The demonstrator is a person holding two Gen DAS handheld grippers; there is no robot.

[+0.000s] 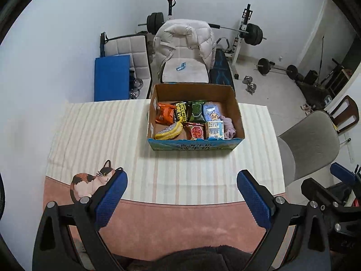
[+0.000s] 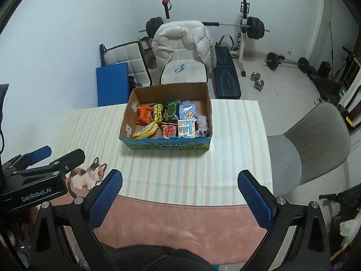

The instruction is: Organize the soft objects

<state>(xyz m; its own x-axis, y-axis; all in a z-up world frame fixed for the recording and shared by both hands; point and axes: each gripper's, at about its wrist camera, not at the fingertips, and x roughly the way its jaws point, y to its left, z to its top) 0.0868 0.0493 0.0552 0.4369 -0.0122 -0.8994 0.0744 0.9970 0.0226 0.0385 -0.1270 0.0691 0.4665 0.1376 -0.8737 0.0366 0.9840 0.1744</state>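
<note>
Above the table (image 1: 94, 135), both my grippers, left (image 1: 180, 194) and right (image 2: 180, 192), gape empty; I'd reach squarely over the box (image 1: 194, 145) before pinching any packet.

The left gripper (image 1: 181, 180) hangs with jaws spread wide and nothing between them, over the near edge of the table (image 1: 90, 135). A box (image 1: 194, 143) at the far edge holds snack packets (image 1: 165, 114), a banana (image 1: 170, 132) and purple cloth (image 1: 229, 127). The right gripper (image 1: 325, 180) shows beyond the table's right edge.
</note>
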